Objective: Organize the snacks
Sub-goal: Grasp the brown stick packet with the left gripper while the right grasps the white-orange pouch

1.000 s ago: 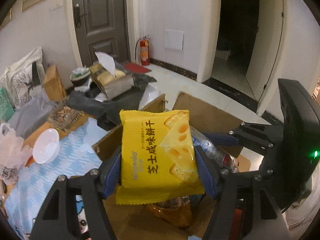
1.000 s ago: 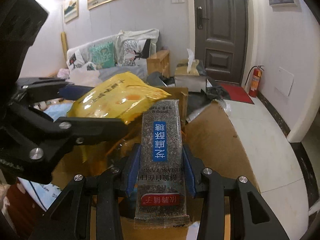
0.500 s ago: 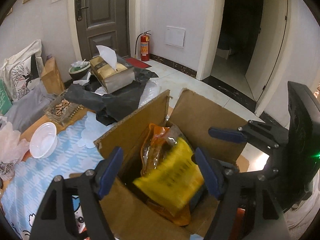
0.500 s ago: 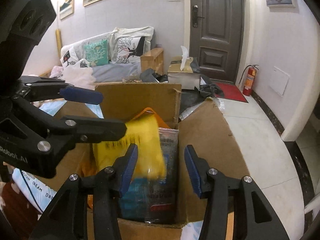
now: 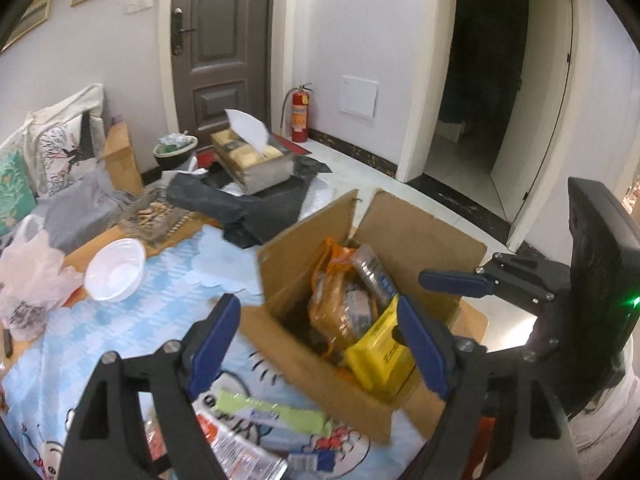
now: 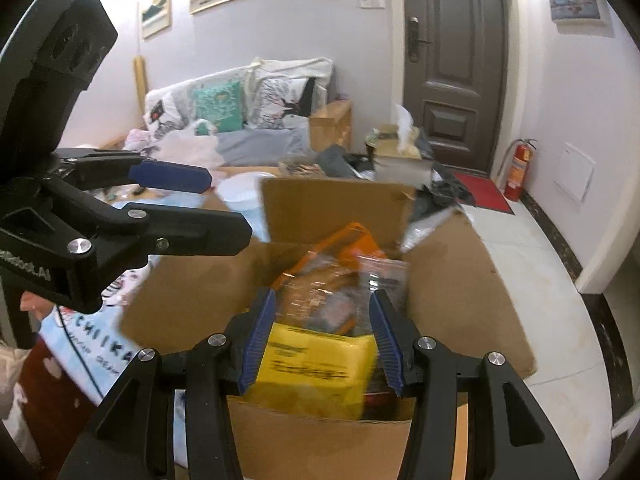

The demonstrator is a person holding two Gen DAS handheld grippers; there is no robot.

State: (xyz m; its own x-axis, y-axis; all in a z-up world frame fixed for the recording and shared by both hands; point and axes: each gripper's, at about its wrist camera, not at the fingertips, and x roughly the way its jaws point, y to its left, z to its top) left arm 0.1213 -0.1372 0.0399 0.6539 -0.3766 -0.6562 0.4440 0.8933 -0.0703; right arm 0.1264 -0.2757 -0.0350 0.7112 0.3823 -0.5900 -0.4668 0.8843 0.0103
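An open cardboard box (image 5: 280, 264) stands at the table's right end. Inside lie a yellow cheese-cracker packet (image 5: 380, 356), an orange bag (image 5: 336, 280) and a dark sesame bar (image 5: 374, 272). My left gripper (image 5: 320, 340) hovers over the box's near-left corner, its jaws opening with nothing between them. My right gripper (image 6: 322, 340) is open above the box's near edge. The yellow packet (image 6: 316, 364) rests in the box below its pads, untouched. The left gripper's fingers (image 6: 176, 176) reach in from the left in the right wrist view.
Loose snack packets, one green-yellow (image 5: 272, 412) and one clear (image 5: 236, 448), lie on the blue checked cloth (image 5: 120, 320) before the box. A white bowl (image 5: 116, 270), a black bag (image 5: 240, 208) and a tissue box (image 5: 252, 160) lie further back. Floor drops off right of the box.
The left gripper let go of the yellow packet and the right gripper let go of the sesame bar. Both fell into the box. Both grippers opened and drew back from it.
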